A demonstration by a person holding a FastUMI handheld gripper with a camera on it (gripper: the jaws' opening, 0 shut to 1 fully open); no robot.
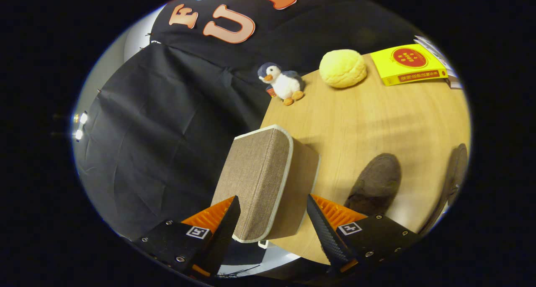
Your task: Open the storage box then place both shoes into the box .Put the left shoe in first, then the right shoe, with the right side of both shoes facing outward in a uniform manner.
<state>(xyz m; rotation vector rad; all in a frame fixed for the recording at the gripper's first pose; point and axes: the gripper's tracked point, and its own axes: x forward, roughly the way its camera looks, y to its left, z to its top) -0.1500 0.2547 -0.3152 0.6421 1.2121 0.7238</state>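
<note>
The storage box, brown fabric with pale trim, stands shut at the edge of the wooden table. My gripper is open, one finger on either side of the box's near end; I cannot tell whether they touch it. A dark brown shoe lies on the table just beyond the right finger. The second brown shoe lies further right, partly cut off.
At the table's far end sit a plush penguin, a round yellow plush bun and a yellow book with more books behind it. Black cloth walls hang to the left of the table and behind it.
</note>
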